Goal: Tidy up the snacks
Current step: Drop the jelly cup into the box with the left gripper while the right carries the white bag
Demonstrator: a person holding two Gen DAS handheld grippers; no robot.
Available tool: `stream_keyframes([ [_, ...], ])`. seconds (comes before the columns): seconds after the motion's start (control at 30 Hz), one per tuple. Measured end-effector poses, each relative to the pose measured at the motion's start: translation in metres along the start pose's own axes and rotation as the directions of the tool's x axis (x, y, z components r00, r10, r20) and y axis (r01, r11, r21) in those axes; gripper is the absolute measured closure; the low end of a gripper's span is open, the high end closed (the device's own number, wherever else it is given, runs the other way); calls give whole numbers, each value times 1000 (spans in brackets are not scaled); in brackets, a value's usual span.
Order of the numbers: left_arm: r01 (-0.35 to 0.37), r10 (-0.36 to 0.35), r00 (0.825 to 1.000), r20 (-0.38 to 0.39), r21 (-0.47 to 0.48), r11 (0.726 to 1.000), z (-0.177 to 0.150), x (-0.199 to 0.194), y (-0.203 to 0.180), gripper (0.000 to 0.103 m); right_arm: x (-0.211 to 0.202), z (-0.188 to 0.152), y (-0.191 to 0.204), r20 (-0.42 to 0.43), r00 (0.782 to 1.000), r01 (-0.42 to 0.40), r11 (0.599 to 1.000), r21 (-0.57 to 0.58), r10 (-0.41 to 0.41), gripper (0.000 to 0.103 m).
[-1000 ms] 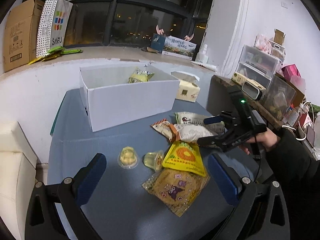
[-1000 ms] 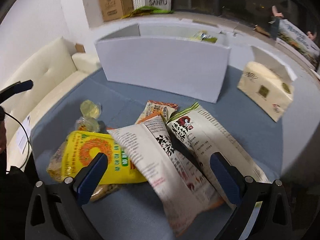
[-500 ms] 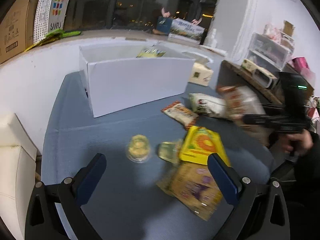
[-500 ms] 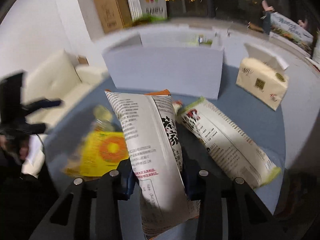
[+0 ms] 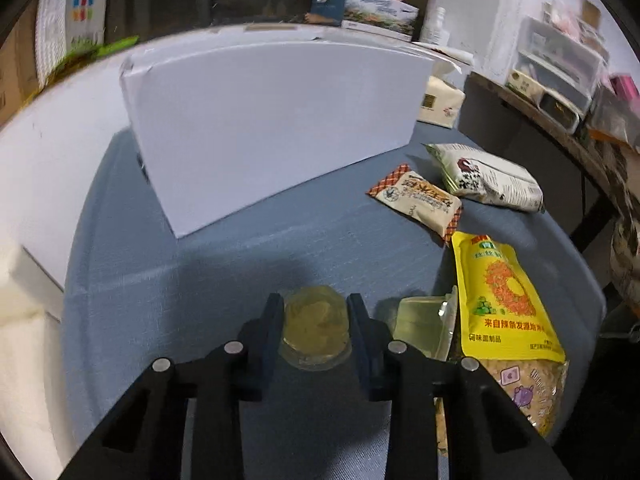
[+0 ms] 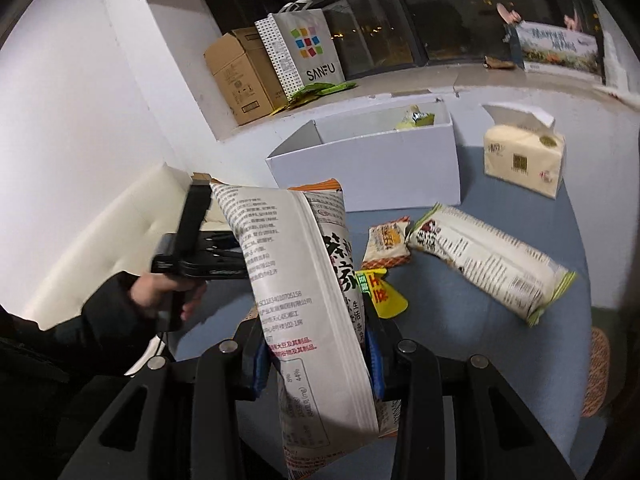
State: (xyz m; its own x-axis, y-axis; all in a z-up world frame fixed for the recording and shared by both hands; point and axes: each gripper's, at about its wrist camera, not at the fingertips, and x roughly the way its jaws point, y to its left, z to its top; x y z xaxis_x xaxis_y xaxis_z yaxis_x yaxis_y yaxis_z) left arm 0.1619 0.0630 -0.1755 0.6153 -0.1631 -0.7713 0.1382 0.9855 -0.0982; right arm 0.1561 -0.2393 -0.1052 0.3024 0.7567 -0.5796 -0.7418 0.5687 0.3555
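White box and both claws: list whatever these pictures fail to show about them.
- White box: left wrist view shows only its outer wall; the inside is hidden.
- Box inside, right wrist view: one yellow-green packet shows; the front wall hides the floor.
- Left claw: closing around the jelly cup; contact unclear.
- Right claw: the held white bag covers its pads.

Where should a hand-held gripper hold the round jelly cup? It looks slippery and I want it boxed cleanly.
Grip the jelly cup across its round side wall, coming from above with a pad on either side. It stands upright on the blue table, clear on the left. The left hand-held gripper is closing that way now.
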Motion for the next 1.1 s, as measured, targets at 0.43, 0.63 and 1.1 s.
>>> stream_keyframes([
  [0.43,16,-6,963,268,-37,999,21,-94,-5,68,3,11,3,35,999,-14,1000,11,14,62],
  [0.63,-18,27,915,402,-26,999,81,-131,8,68,16,64,6,74,997,9,1000,-12,-8,62],
  [1.1,-67,109,928,356,-128,989,197,-63,62,66,130,258,-28,57,986,150,982,114,-157,62],
])
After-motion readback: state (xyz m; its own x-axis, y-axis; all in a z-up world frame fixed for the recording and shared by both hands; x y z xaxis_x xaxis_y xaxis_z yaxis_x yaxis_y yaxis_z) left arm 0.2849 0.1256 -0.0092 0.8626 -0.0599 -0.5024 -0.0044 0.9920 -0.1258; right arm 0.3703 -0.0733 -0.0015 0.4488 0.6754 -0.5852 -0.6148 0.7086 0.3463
